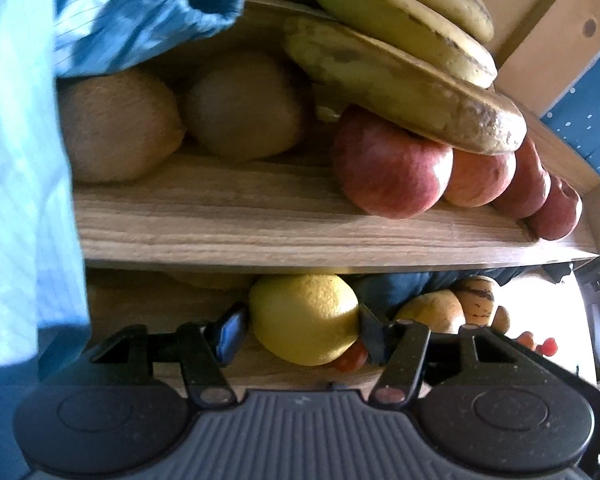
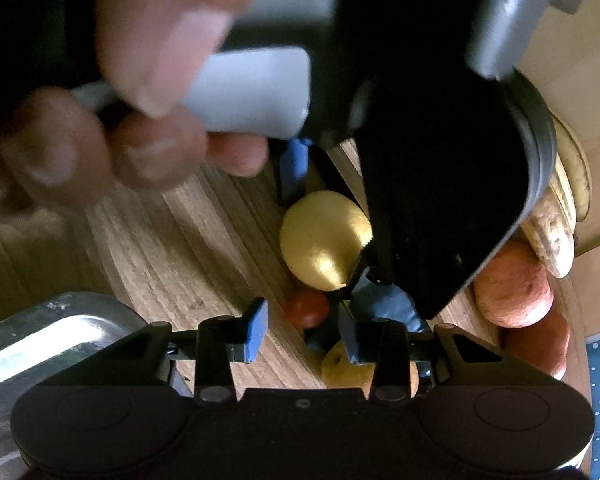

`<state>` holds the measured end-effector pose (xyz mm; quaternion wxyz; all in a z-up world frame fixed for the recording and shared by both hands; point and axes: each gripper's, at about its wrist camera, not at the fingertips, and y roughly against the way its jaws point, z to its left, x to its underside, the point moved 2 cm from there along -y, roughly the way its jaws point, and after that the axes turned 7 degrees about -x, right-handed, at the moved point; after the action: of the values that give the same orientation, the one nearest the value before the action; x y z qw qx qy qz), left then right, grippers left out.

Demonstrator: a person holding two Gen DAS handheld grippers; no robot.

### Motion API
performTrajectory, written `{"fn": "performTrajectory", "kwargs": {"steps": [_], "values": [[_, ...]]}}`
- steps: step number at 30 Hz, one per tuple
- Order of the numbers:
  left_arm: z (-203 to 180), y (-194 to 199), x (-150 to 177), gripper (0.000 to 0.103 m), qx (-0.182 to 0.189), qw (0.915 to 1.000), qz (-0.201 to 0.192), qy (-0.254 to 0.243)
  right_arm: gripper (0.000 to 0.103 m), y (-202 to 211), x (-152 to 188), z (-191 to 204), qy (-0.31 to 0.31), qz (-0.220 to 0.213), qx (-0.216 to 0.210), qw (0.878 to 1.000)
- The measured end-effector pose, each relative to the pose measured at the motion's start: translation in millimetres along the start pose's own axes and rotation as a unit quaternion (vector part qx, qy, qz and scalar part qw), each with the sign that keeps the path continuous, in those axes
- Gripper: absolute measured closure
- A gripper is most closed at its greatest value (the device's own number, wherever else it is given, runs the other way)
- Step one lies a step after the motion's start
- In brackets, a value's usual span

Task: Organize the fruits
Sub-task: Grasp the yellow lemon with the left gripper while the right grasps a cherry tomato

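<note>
The lemon (image 1: 304, 318) – on the table under the wooden shelf (image 1: 284, 224) – is bracketed by the left claw (image 1: 300, 330), whose pads appear to touch it, so it is best squeezed gently and drawn out low – while the right claw (image 2: 302, 330) is seen unclenched, empty.

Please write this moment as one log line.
left gripper: fingers on lemon | right gripper: open, astride tomato | apples, bananas: wooden tray

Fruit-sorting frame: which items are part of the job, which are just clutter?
Job:
- lemon, between the left hand-held gripper fingers
- red apples
- bananas
- kiwis
- small red fruit
- wooden shelf
- right hand-held gripper

Lying about:
- blue bag
- metal tray
- dotted blue surface
</note>
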<state>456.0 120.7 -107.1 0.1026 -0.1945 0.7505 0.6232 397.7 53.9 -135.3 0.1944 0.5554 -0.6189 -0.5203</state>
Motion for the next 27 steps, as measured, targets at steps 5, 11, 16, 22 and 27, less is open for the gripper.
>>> {"fn": "performTrajectory", "kwargs": {"steps": [5,11,16,22,27], "values": [[7.0,4.4,7.8,0.039,-0.008,0.9999,0.004,0.012,0.063,-5.2,-5.6,3.8,0.0,0.004,0.001,1.0],[9.3,4.1,13.3,0.039,-0.011,0.9997,0.004,0.022,0.073,-3.4,-8.0,6.1,-0.001,0.005,-0.002,1.0],[11.6,5.2,15.1,0.039,-0.015,0.9993,0.002,0.033,0.073,-4.4,-10.1,5.3,-0.003,0.003,-0.005,1.0],[21.1,9.3,17.0,0.039,-0.022,0.9988,0.002,0.043,0.071,-5.8,-5.8,-1.4,-0.002,-0.009,-0.013,1.0],[20.3,8.8,17.3,0.039,-0.024,0.9987,0.002,0.044,0.072,-5.4,-6.2,-6.1,-0.003,-0.013,-0.016,1.0]]}}
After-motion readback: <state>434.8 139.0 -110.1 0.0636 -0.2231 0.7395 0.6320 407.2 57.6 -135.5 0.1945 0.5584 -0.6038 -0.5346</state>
